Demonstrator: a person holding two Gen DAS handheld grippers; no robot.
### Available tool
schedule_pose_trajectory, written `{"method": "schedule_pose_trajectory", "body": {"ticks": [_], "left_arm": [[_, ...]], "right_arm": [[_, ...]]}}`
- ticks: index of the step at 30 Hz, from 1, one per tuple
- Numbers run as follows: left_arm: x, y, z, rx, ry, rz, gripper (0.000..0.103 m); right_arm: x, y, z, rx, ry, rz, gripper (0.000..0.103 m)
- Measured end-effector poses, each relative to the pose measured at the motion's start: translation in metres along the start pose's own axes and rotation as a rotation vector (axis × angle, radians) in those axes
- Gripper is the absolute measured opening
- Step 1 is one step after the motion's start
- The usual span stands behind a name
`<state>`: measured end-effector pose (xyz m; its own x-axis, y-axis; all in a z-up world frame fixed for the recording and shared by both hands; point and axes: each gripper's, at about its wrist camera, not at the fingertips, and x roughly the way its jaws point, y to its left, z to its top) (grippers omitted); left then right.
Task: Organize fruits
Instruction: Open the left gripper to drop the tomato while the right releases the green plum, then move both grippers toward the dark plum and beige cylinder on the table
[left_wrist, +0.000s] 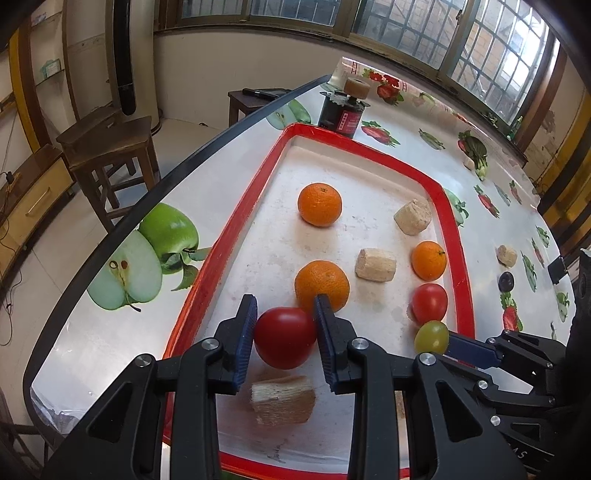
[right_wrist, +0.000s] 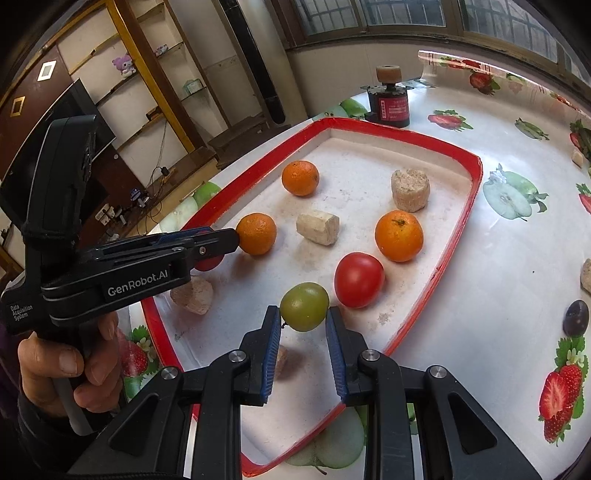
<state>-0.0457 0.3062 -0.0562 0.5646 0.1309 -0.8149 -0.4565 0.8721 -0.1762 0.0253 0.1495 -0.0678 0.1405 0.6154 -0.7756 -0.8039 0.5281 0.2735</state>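
From the left wrist view, my left claw is clamped on a smooth, glossy red tomato, round with no real long axis, held over the near end of the red-rimmed tray. Straight ahead, almost touching the far pad, sits a dimpled orange; below the tomato lies a fibrous beige block. I judge the release must land short of that orange.

From the right wrist view, my right claw pinches a matte green grape at its tips, jaws narrow, over the tray's white floor. A second tomato lies just beyond, up and right. The patterned tabletop looks slick.
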Motion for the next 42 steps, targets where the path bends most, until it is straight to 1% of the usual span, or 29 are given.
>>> {"method": "schedule_pose_trajectory", "body": {"ticks": [4,11,13,15,16,17,27,38,42], "left_arm": [[0.0,0.004,0.0,-0.016,0.003,0.002,0.029],[-0.004,0.004,-0.003,-0.025,0.005,0.005,0.029],[-0.008,0.003,-0.003,-0.021,-0.003,0.01,0.036],[-0.011,0.003,-0.002,-0.026,-0.014,0.021,0.052],[-0.012,0.004,-0.002,-0.031,-0.018,0.025,0.055],[-0.013,0.004,-0.002,-0.035,-0.02,0.025,0.056],[-0.026,-0.005,-0.005,-0.021,-0.036,0.023,0.056],[-0.047,-0.036,-0.008,0.029,-0.064,-0.017,0.056],[-0.05,-0.05,-0.011,0.048,-0.067,-0.03,0.056]], "right_arm": [[0.002,-0.002,-0.001,0.007,0.004,-0.005,0.028],[0.0,-0.001,-0.002,0.006,-0.002,-0.013,0.029],[-0.002,0.0,-0.004,0.004,-0.004,-0.013,0.03],[-0.005,0.001,-0.005,0.003,-0.007,-0.013,0.03],[-0.007,0.001,-0.005,0.003,-0.009,-0.013,0.03],[-0.009,0.001,-0.006,0.003,-0.013,-0.014,0.03],[-0.043,-0.013,-0.013,0.032,-0.065,-0.036,0.031],[-0.082,-0.049,-0.029,0.107,-0.116,-0.09,0.033],[-0.096,-0.063,-0.037,0.137,-0.138,-0.107,0.035]]}}
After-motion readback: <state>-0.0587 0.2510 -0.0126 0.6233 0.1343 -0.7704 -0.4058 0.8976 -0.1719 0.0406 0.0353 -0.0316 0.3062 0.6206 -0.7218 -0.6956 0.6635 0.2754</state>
